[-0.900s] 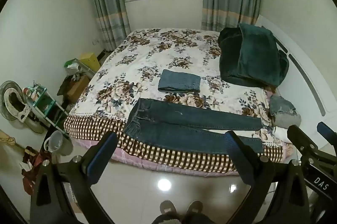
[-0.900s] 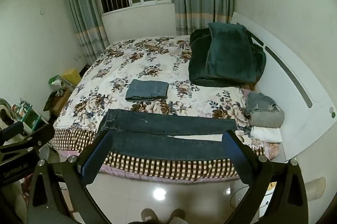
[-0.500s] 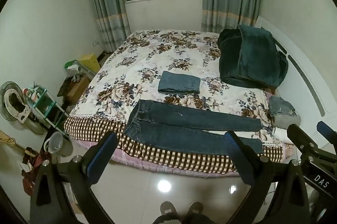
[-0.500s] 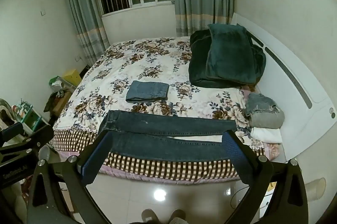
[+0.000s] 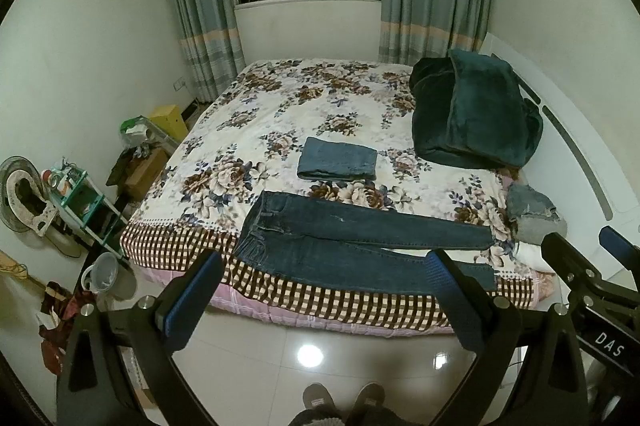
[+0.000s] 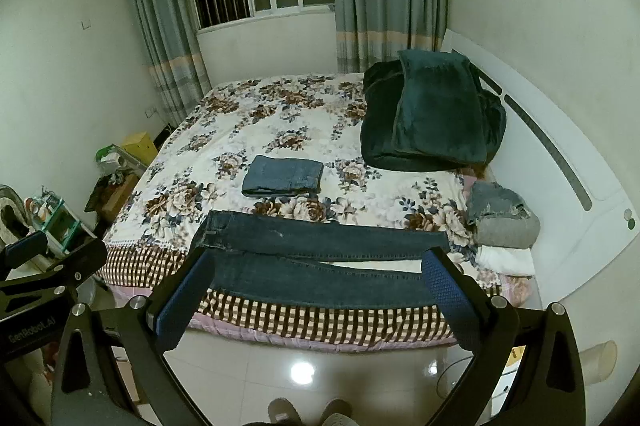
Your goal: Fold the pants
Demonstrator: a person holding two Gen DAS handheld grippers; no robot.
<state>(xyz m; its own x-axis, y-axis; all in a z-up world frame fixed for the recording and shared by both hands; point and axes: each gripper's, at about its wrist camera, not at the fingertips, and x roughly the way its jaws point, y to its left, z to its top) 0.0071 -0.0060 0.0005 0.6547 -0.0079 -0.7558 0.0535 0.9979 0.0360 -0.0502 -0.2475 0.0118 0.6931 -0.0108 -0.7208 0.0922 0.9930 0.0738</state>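
Dark blue jeans [image 5: 344, 246] [image 6: 320, 258] lie spread flat along the near edge of the bed, waist to the left, legs to the right. A folded pair of jeans [image 5: 338, 166] [image 6: 284, 182] rests further back on the floral bedspread. My left gripper [image 5: 324, 300] stands open over the floor in front of the bed, nothing between its blue pads. My right gripper [image 6: 314, 298] is open too, short of the jeans, and holds nothing. Each gripper shows at the edge of the other's view.
A dark green blanket [image 5: 472, 114] is piled at the back right beside the white headboard [image 5: 576, 154]. Grey and white clothes [image 6: 504, 226] lie at the right. A shelf [image 5: 84, 202], bucket [image 5: 106, 276] and boxes crowd the left floor. A person's shoes [image 5: 340, 398] stand on shiny tiles.
Both views have shifted slightly, the bed sitting a little lower in the frame. The jeans and the grippers' jaws are unchanged.
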